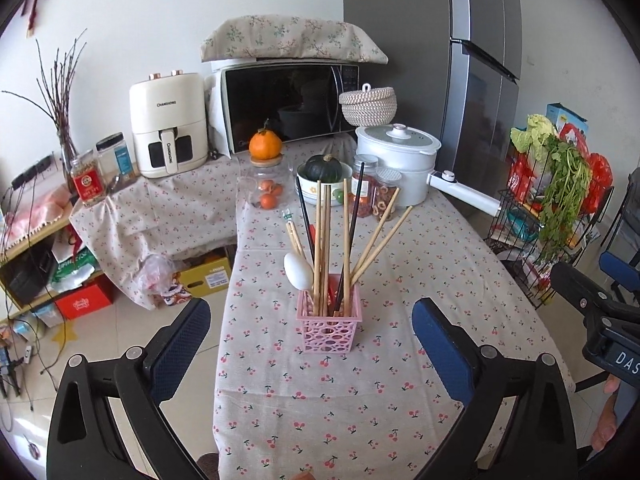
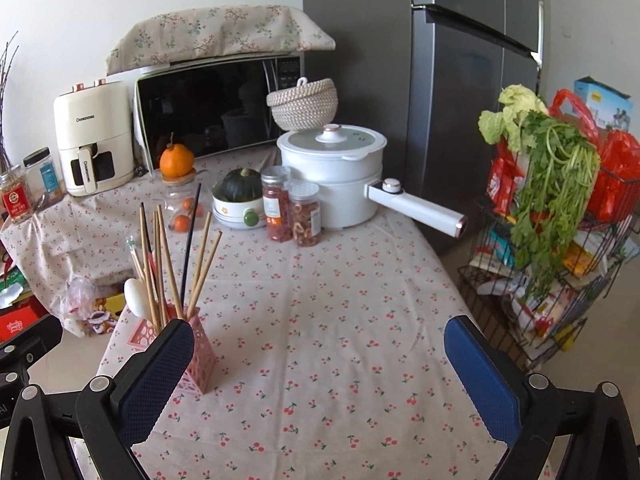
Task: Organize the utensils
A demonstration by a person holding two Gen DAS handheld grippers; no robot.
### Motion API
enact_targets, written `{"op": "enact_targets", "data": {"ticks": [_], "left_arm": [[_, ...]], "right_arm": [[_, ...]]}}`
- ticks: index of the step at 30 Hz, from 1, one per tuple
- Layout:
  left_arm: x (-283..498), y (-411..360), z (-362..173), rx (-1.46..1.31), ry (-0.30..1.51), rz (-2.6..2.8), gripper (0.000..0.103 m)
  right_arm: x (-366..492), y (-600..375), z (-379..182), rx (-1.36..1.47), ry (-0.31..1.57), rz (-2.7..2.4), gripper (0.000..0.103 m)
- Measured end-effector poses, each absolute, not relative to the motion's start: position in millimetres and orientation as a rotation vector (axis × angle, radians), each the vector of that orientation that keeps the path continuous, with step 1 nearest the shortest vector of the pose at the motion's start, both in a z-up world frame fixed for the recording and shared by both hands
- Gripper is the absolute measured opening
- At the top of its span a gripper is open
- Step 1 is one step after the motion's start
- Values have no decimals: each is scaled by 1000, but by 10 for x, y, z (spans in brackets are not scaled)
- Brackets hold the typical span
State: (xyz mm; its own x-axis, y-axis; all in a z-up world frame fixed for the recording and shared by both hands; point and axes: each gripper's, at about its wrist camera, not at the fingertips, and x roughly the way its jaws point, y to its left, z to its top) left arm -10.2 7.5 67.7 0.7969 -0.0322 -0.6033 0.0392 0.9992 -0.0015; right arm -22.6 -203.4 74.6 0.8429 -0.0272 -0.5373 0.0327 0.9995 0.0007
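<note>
A pink perforated basket [image 1: 329,326] stands upright on the cherry-print tablecloth [image 1: 360,400]. It holds several wooden chopsticks [image 1: 346,240], dark chopsticks [image 1: 354,216] and a white spoon [image 1: 298,272]. My left gripper [image 1: 312,344] is open and empty, its blue pads level with the basket on either side and nearer the camera. In the right wrist view the basket [image 2: 200,356] stands at the left, partly behind my left finger pad [image 2: 160,376]. My right gripper [image 2: 316,376] is open and empty over the cloth. It also shows at the right edge of the left wrist view [image 1: 600,312].
At the table's far end stand a white pot with a long handle [image 2: 336,172], two jars [image 2: 292,212], a bowl with a green squash [image 2: 240,196], a glass jar with an orange on top [image 1: 266,172], a microwave [image 1: 288,104] and an air fryer [image 1: 168,124]. A wire rack of vegetables [image 2: 552,216] stands on the right.
</note>
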Motion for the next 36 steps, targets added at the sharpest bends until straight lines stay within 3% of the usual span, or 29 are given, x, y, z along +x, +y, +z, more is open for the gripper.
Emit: {"op": "enact_targets", "data": {"ticks": [36], "left_arm": [[-151,-115,626,43,636,-98,102]], "right_arm": [[-161,-2014,686,33,579,-25,103]]}}
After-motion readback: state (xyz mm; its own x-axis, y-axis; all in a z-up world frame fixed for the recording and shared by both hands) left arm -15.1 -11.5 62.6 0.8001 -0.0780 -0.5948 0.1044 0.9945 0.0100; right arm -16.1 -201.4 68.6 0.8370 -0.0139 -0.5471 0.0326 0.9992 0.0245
